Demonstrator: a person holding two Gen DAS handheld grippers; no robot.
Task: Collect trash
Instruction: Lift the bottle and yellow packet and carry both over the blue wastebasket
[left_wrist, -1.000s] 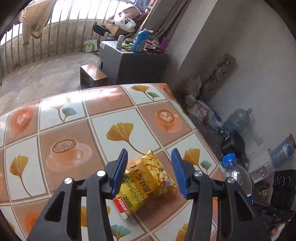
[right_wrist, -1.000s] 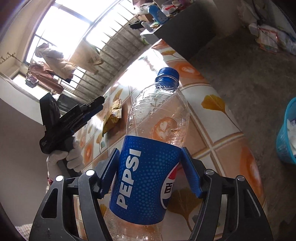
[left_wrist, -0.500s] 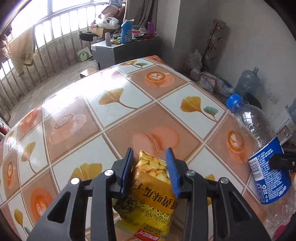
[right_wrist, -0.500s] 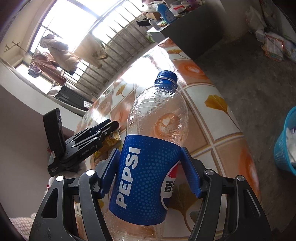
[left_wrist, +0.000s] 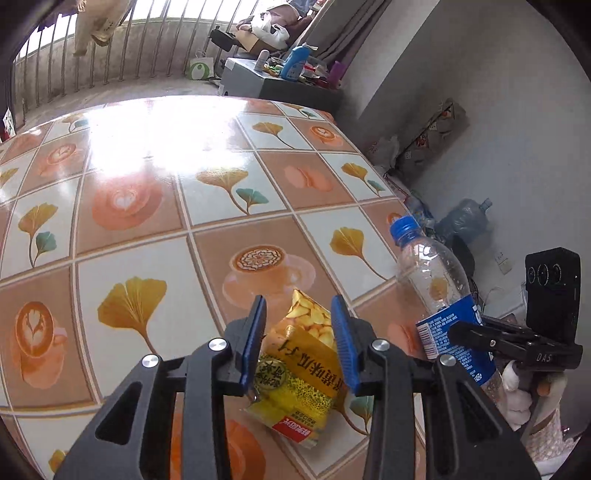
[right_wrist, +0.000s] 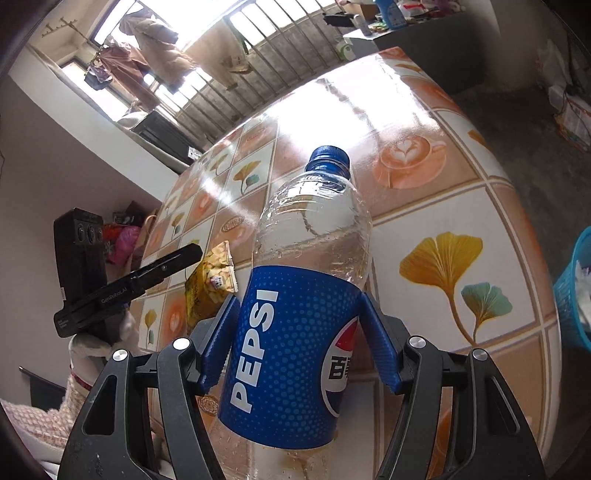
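the left tool (left_wrist: 298, 332) pinches the yellow snack bag (left_wrist: 301, 373), held over the tiled surface (left_wrist: 147, 192). the right tool (right_wrist: 301, 341) clamps the empty pepsi bottle (right_wrist: 295, 332) round its label, above the surface edge. the thin bag looks likely to slide out if the grip is only on a crumpled fold, and the smooth bottle could twist. whether the bag's lower corner touches the surface is unclear; the blue basket (right_wrist: 570, 295) on the floor is cut off.
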